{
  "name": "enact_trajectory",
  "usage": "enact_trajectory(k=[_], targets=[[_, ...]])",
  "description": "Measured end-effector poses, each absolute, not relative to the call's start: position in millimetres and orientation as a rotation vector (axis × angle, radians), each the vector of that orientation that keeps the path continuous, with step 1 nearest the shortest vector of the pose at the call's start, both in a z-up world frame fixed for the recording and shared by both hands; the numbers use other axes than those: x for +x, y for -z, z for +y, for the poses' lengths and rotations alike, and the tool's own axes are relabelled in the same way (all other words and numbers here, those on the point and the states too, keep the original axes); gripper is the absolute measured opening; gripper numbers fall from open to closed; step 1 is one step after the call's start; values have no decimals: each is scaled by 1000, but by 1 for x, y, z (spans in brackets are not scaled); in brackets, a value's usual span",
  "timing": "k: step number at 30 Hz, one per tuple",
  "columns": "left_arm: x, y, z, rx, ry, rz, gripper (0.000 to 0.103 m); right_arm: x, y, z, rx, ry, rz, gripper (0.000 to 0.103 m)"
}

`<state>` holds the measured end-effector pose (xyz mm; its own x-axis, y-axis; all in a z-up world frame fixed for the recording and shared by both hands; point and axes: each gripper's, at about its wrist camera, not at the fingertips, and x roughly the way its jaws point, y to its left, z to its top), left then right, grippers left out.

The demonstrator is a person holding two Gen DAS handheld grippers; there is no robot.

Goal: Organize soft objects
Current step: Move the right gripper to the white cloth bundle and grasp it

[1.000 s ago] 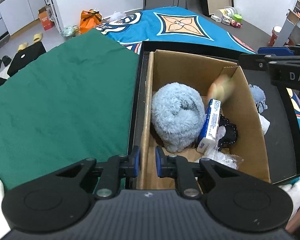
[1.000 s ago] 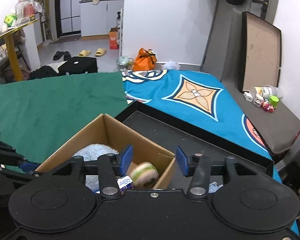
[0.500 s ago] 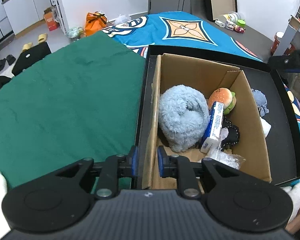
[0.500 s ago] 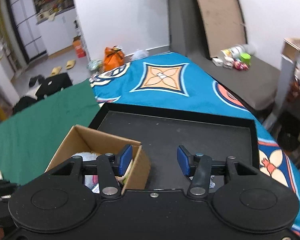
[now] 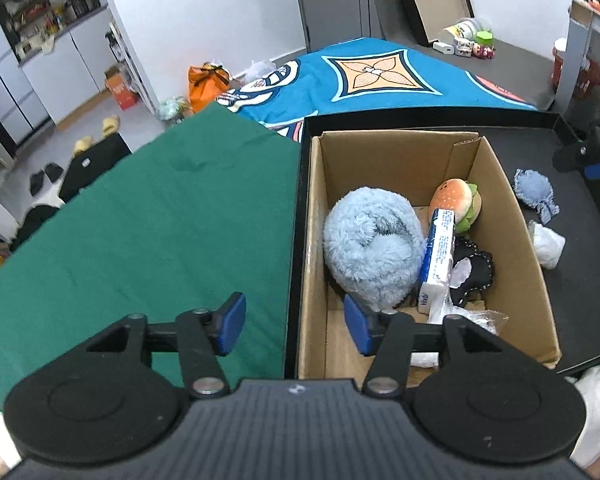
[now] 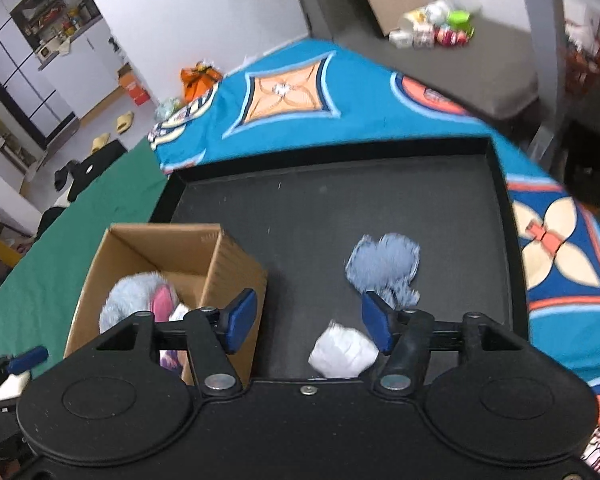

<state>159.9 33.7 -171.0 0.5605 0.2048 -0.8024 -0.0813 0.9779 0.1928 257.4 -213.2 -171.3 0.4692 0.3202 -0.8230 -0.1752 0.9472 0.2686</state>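
A white-walled room with a grey floor is seen, and a low surface is covered by a dark green cloth (image 5: 140, 216) and a teal blanket with orange diamond motifs (image 5: 380, 76). On the blanket a shallow black rectangular tray (image 6: 332, 208) is laid, and at its 9 o'clock side an open brown cardboard box (image 5: 512, 216) is stood.

Inside the box a fluffy pale-blue rolled plush (image 5: 374, 250) is lodged toward 9 o'clock. Against it a white and blue tissue packet (image 5: 436, 260) is leaned on edge, with a hamburger-shaped plush toy (image 5: 456, 204) at its 12 o'clock and a black stitched fabric piece (image 5: 474, 272) at its 3 o'clock. Crinkled clear plastic (image 5: 476, 318) is seen at the 6 o'clock end.

Outside the box, on the bare tray floor, a small blue-grey knitted soft toy (image 6: 384, 264) is laid, and a crumpled white soft bundle (image 6: 342, 352) lies near it, toward 6 o'clock.

The left gripper (image 5: 295, 326) is held over the box's 9 o'clock wall; its blue-padded jaws have just been opening, are parted about halfway, and nothing is gripped, the wall merely being straddled. The right gripper (image 6: 309, 324) is pointed down over the tray; its jaws have likewise just been opening, stand well apart, and are empty, with the white bundle seen just below the gap and the knitted toy beyond it at 1 o'clock.
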Motion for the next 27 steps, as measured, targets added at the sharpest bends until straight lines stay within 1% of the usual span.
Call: enact_trajectory(k=[3,6,7,10,13,18,24,25,27], targets=[[160,172,27,185,-182,958,58,258,182,-215,142,-299,1061,60],[162,174,20,233,-204,958,68,260,191,-220,144,-295,1086,62],[162,174,18,245,-206,955,70,260,194,-221,144,-295,1093,64],[164,175,12,280,-210,961,72,261,201,-223,145,-304,1108,69],[167,179,7,308,-213,982,73,262,210,-223,137,-318,1123,71],[170,181,4,325,-231,1003,73,264,223,-216,87,-349,1139,71],[172,182,-4,369,-250,1011,73,262,232,-208,7,-407,1109,70],[173,183,-5,380,-256,1017,73,261,234,-208,-8,-417,1106,68],[175,184,-7,392,-261,1030,73,261,237,-207,-31,-436,1106,61]])
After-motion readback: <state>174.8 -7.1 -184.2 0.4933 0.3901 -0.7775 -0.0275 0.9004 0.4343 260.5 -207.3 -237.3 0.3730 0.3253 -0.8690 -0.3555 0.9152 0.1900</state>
